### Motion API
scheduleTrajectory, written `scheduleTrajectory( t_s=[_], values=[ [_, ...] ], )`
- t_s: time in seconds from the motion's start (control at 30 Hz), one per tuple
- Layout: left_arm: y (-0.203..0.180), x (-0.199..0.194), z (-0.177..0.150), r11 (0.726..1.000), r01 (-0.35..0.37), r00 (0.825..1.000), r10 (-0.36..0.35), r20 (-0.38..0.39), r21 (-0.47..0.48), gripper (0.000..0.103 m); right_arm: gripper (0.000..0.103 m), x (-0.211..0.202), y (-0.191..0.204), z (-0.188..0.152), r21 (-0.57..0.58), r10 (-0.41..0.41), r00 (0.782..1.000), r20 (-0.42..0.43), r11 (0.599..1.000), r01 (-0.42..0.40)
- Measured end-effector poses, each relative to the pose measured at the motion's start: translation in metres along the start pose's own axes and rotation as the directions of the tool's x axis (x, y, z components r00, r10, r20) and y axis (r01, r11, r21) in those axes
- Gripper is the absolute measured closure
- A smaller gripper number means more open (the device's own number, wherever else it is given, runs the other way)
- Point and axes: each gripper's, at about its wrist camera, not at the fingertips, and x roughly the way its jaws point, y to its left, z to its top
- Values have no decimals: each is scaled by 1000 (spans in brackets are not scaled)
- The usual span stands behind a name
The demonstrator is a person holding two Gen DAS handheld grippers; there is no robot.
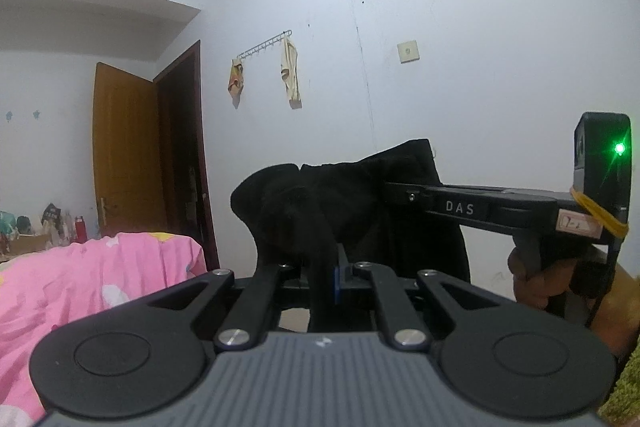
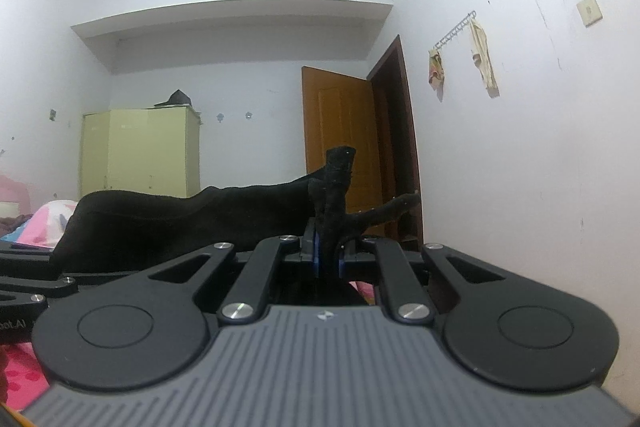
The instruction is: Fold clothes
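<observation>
A black garment (image 1: 344, 203) hangs in the air between both grippers, lifted above the bed. My left gripper (image 1: 322, 277) is shut on one edge of it, cloth bunched between its pads. The right gripper (image 1: 396, 193) enters the left wrist view from the right, held by a hand, its tip buried in the cloth. In the right wrist view my right gripper (image 2: 328, 259) is shut on another bunch of the black garment (image 2: 180, 223), which stretches left toward the left gripper's body (image 2: 28, 283).
A bed with a pink patterned quilt (image 1: 92, 283) lies below at the left. A white wall (image 1: 480, 47) with a hook rack and hanging cloths (image 1: 288, 71) is ahead. A brown door (image 2: 344, 131) stands open. A pale green wardrobe (image 2: 140, 151) stands at the far wall.
</observation>
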Motion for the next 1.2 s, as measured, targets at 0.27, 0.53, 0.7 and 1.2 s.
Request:
scheduleTrajectory(
  t_s=[0.27,0.53,0.7,1.2],
  values=[
    [35,52,-33,1000,-6,999,4,-43,-31,95,97,60,-21,-40,29,1,1000,-7,1000,-1],
    [73,92,-63,996,-32,994,24,-104,-83,95,97,108,-27,-76,42,6,998,-59,999,-3],
    [93,110,-76,992,-42,991,26,-130,-120,95,97,128,-29,-90,22,9,995,-96,1000,-7],
    [162,172,-142,951,-146,954,62,-294,-273,95,97,223,-9,-148,-36,68,931,-358,996,-87]
  ],
)
